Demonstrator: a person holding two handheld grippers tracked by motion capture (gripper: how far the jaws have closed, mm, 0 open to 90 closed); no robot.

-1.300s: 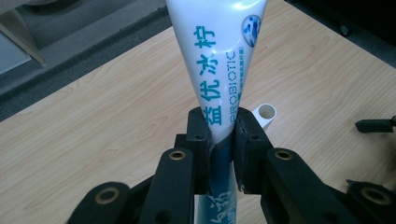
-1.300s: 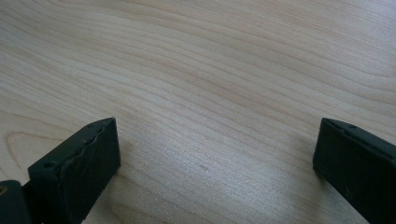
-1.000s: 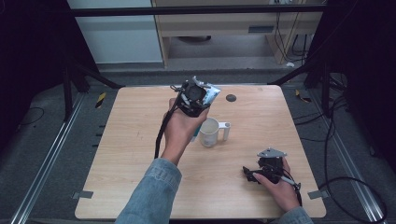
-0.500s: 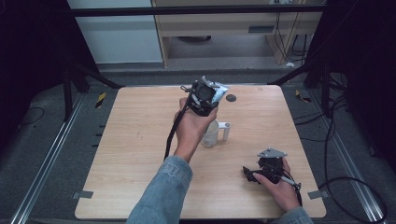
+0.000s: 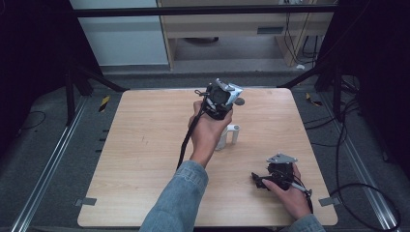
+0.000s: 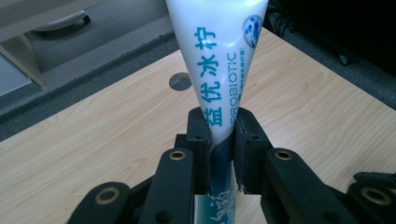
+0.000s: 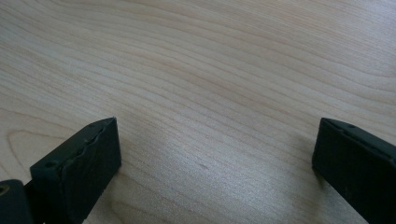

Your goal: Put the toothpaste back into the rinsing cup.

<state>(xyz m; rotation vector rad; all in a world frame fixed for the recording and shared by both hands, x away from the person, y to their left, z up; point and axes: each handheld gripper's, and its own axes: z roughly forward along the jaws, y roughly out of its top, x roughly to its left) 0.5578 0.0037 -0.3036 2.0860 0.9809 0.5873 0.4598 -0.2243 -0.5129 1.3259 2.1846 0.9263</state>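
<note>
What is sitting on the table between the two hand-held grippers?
In the high view, a white mug stands on the wooden table between the left gripper, clamped on a white tube, and the right gripper.

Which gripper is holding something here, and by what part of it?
The left gripper is shut on the white toothpaste tube, clamping its narrow flat end. The right gripper stands open over the table, holding nothing.

In the left gripper view the white tube (image 6: 219, 70) runs off the top edge, so its far end is cut off, and its lower part is hidden between the jaws. In the high view the white cup (image 5: 228, 135) near the table's middle is half hidden behind the left hand (image 5: 209, 131).
</note>
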